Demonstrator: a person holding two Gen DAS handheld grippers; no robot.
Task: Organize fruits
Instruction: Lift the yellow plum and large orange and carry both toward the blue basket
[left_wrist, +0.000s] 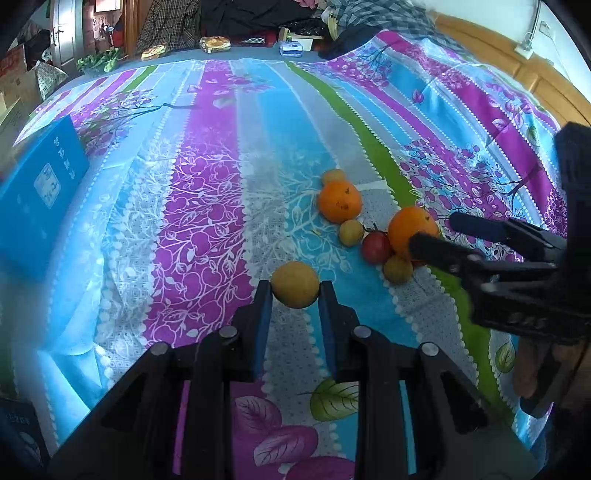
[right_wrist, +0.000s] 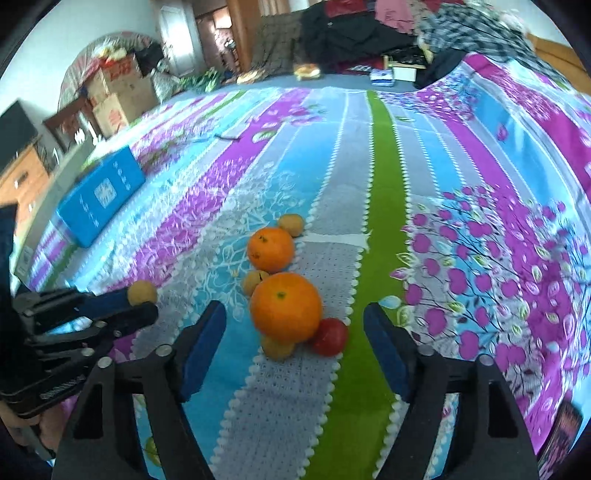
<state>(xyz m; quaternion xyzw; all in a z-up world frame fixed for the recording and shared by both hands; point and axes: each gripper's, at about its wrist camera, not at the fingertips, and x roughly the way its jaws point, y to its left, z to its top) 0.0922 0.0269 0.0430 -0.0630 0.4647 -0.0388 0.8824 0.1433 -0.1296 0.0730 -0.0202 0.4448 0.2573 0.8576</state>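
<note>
My left gripper (left_wrist: 295, 290) is shut on a small yellow fruit (left_wrist: 295, 284), held just above the patterned bedspread; the right wrist view shows that gripper (right_wrist: 146, 301) at the left with the fruit (right_wrist: 142, 292) at its tips. My right gripper (right_wrist: 295, 317) stands open above a cluster of fruit, its pads apart from all of it. Between its fingers lie a large orange (right_wrist: 285, 306), a red tomato (right_wrist: 330, 336) and a small yellow fruit (right_wrist: 277, 349). Farther back sit a second orange (right_wrist: 270, 250) and two more small yellow fruits (right_wrist: 291, 224), (right_wrist: 254, 281).
A blue box (right_wrist: 100, 195) lies on the bedspread at the left, also large in the left wrist view as a blue box (left_wrist: 40, 195). Clothes, cardboard boxes and small packets crowd the far edge of the bed. A wooden headboard (left_wrist: 517, 74) rises at the right.
</note>
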